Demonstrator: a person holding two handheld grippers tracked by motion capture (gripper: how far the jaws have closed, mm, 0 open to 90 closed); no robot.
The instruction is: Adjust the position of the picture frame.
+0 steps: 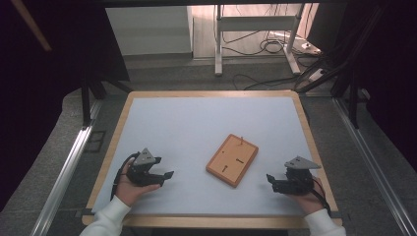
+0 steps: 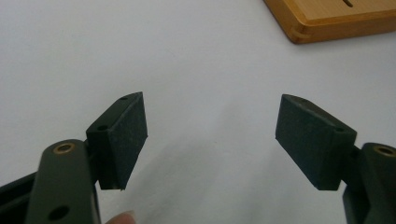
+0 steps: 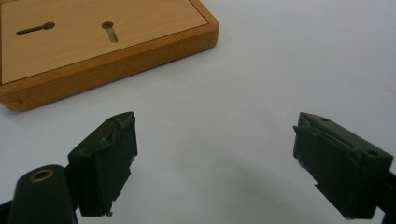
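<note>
So here's the setup: a flat rectangular wooden board (image 1: pixel 232 160) with a darker raised rim sits on the pale grey tabletop (image 1: pixel 196 123), which has a light wood edge. The board lies turned at an angle, a bit toward the near-right part of the surface, and nothing is touching it. It has a couple of keyhole-shaped slots cut into its lighter top panel, easy to see in the right gripper view (image 3: pixel 93 42), and from the high view there's a small thin peg standing up near the board's far corner (image 1: pixel 242 140).

The left hand-held gripper (image 1: pixel 164 177) rests low on the tabletop well to the left of the board, held by the person's left hand (image 1: pixel 129 187) in a white sleeve. Its jaws are spread wide with nothing between them, just bare grey surface. In the left gripper view only a corner of the board (image 2: pixel 327 18) peeks in at the top right, well clear of the black pads (image 2: pixel 123 140).

The right hand-held gripper (image 1: pixel 273 183) sits to the right of the board, near the tabletop's front-right edge, in the person's right hand (image 1: pixel 307 196). Its jaws are spread apart too, empty, pointing roughly toward the board. In its own view the board is ahead and off to the left, near but apart from the left pad (image 3: pixel 109 158).

Past the far side of the board, beyond the tabletop, there's a white metal stand (image 1: pixel 255 29) and some cables on the floor (image 1: pixel 265 46).
</note>
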